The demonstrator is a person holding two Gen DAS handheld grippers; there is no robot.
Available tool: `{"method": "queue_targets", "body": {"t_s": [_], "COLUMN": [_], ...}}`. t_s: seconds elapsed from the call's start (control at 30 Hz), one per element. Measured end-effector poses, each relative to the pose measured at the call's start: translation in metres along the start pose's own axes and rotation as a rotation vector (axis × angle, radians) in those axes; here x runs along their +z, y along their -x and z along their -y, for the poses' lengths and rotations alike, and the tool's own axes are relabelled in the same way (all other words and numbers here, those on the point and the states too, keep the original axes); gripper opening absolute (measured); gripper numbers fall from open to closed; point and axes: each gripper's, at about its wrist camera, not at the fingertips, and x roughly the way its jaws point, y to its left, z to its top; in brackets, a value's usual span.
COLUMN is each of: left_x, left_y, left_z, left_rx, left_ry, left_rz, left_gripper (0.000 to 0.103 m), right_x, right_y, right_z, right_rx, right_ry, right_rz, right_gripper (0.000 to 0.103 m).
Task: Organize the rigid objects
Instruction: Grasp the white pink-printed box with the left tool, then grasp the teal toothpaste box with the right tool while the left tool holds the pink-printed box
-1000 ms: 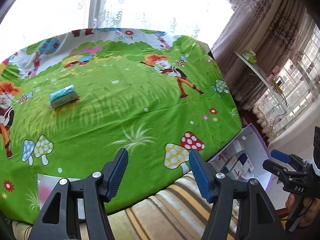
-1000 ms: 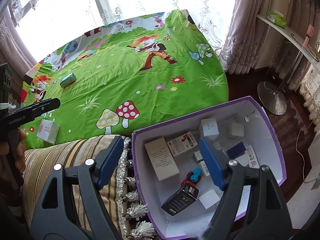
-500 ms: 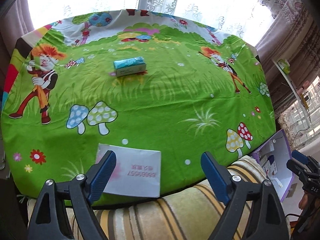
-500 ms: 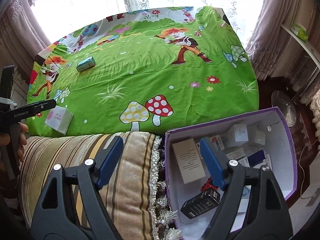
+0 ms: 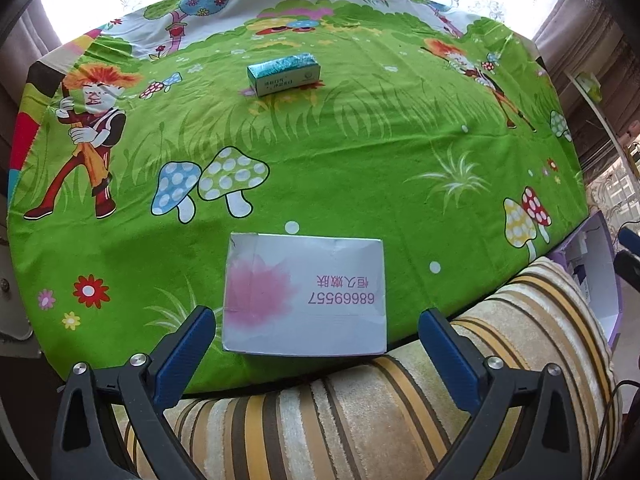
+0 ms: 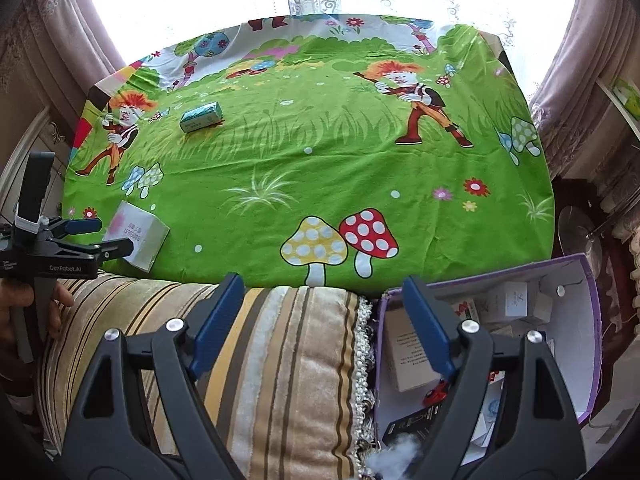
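Observation:
A white box with a pink flower and printed digits [image 5: 304, 296] lies at the near edge of the green cartoon tablecloth [image 5: 360, 160]. My left gripper [image 5: 316, 314] hovers right over its near side; the jaws are opening wide, the blue pads flank the box's near corners without touching. A teal box [image 5: 284, 72] lies farther back. In the right wrist view the white box [image 6: 138, 236] and the left gripper [image 6: 110, 236] sit at the left. My right gripper [image 6: 323, 282] is over the striped cushion, jaws opening a little, nothing between them.
A striped cushion [image 6: 280, 360] runs along the table's near edge. A purple-edged white box [image 6: 576, 320] at the right holds several small cartons; a corner of this purple-edged box [image 5: 600, 280] also shows in the left wrist view. Curtains and a window lie behind. A hand [image 6: 12, 320] grips the left tool.
My left gripper has swung left and down until the white box fills the space ahead, and its jaws have spread. My right gripper has shifted left from over the purple box to the cushion.

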Motion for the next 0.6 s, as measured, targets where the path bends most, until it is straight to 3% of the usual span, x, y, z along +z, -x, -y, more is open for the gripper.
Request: {"method": "queue_targets", "body": {"t_s": [0.33, 0.47, 0.6], "left_x": [0.006, 0.013, 0.023], "left_y": [-0.027, -0.034, -0.037], "left_z": [0.0, -0.004, -0.012], "left_rx": [0.04, 0.039, 0.043], "left_ry": [-0.046, -0.045, -0.055], "left_rz": [-0.086, -0.093, -0.081], "left_gripper": [0.103, 0.092, 0.092], "right_x": [0.031, 0.045, 0.061], "right_y": [-0.021, -0.033, -0.048], "right_z": [-0.036, -0.052, -0.065], "right_rx": [0.019, 0.028, 0.041], "right_ry": [0.111, 0.149, 0.161], "right_rz": [-0.009, -0.015, -0.021], "right_gripper": [0.084, 0.085, 0.085]}}
